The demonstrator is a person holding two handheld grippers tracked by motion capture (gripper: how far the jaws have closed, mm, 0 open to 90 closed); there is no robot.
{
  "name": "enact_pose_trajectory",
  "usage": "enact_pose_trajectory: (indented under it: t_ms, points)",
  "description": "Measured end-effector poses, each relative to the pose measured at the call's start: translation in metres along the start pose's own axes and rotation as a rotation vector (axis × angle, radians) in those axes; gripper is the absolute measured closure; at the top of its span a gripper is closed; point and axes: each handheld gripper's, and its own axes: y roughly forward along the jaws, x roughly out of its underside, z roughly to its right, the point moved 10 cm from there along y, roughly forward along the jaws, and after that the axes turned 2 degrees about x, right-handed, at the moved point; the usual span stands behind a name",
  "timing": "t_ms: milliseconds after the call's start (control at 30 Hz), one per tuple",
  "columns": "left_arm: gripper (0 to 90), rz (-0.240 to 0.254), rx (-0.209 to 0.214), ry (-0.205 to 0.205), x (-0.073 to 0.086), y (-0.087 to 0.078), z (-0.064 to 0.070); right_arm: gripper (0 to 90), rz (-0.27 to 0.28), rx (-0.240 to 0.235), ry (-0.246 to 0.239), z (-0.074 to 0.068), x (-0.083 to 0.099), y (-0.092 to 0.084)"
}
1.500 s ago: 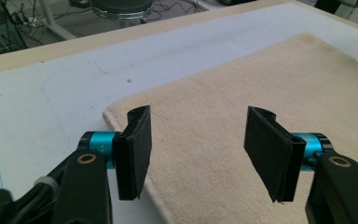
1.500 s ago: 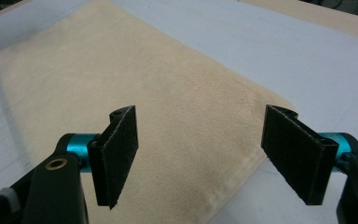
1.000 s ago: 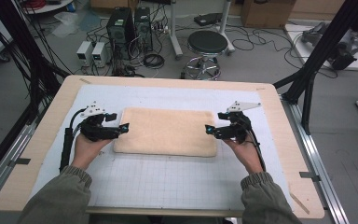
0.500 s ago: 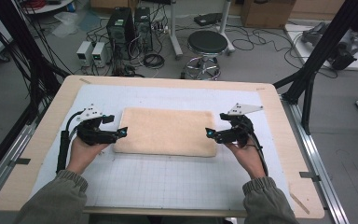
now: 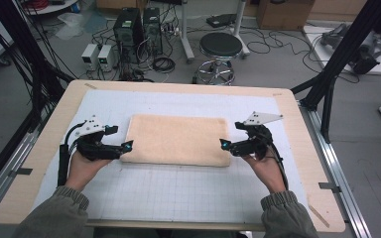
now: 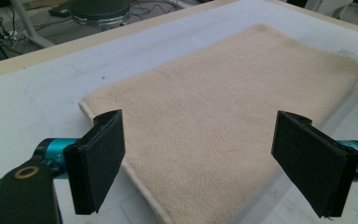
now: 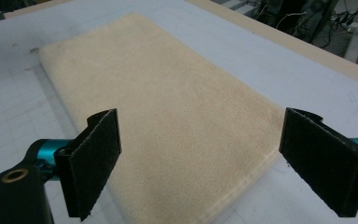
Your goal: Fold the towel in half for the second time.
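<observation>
From the high view, a folded beige towel [image 5: 177,139] lies flat in the middle of the white gridded mat [image 5: 178,198] on the table [image 5: 34,163]. The left gripper [image 5: 127,146] sits at the towel's near left corner, its tips just at the edge. The right gripper [image 5: 222,144] sits at the near right corner, its tips also at the edge. Both point inward toward each other across the towel.

In the left gripper view, the left gripper [image 6: 198,161] has its jaws spread wide, having just been opening. The towel [image 6: 223,112] lies below and beyond them, its corner under the gap, and neither pad presses it.

In the right gripper view, the right gripper [image 7: 200,161] is likewise released, jaws wide after just opening. The towel [image 7: 168,116] stretches away under the gap, its near hem between the pads but untouched.
</observation>
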Motion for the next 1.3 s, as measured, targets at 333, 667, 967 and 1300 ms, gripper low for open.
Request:
enact_pose_trajectory:
  t_ms: [333, 667, 967, 1300]
  points:
    - [17.0, 0.009, 0.002, -0.005, 0.007, -0.013, 0.003, 11.9, 0.005, 0.008, -0.006, -0.002, 0.013, -0.009]
    - [15.8, 0.018, 0.022, -0.004, 0.013, -0.021, 0.013, 11.8, 0.009, 0.009, 0.017, -0.001, 0.033, -0.021]
    - [14.9, 0.014, 0.029, -0.008, 0.023, -0.029, 0.018, 11.7, 0.028, 0.007, 0.034, -0.006, 0.048, -0.031]
    - [14.5, 0.002, 0.023, -0.003, 0.033, -0.038, 0.023, 11.7, 0.023, 0.011, 0.053, -0.01, 0.065, -0.037]
